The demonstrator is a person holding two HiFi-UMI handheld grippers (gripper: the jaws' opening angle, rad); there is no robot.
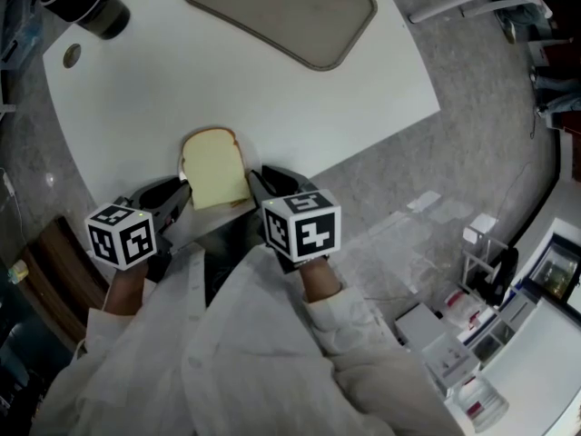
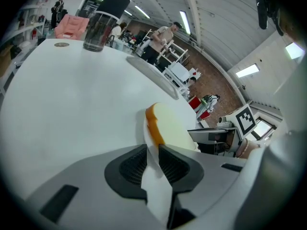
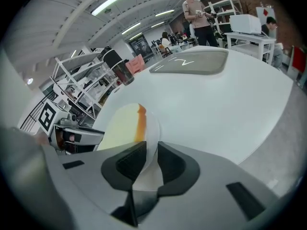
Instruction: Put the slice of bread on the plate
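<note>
Both sleeved forearms were tucked in close at the white table's (image 1: 272, 98) near edge. The left gripper (image 2: 152, 153) and right gripper (image 3: 146, 158) each pinched an opposite rim of the white plate (image 2: 157, 195), the slice of bread (image 1: 215, 166) lying on it between them.

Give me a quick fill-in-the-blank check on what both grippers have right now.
1. The slice of bread lies on a white ___.
2. The left gripper and the right gripper are each shut on its ___.
3. Farther across the table, beyond the bread, lies a grey ___.
Missing words: plate; rim; tray.
</note>
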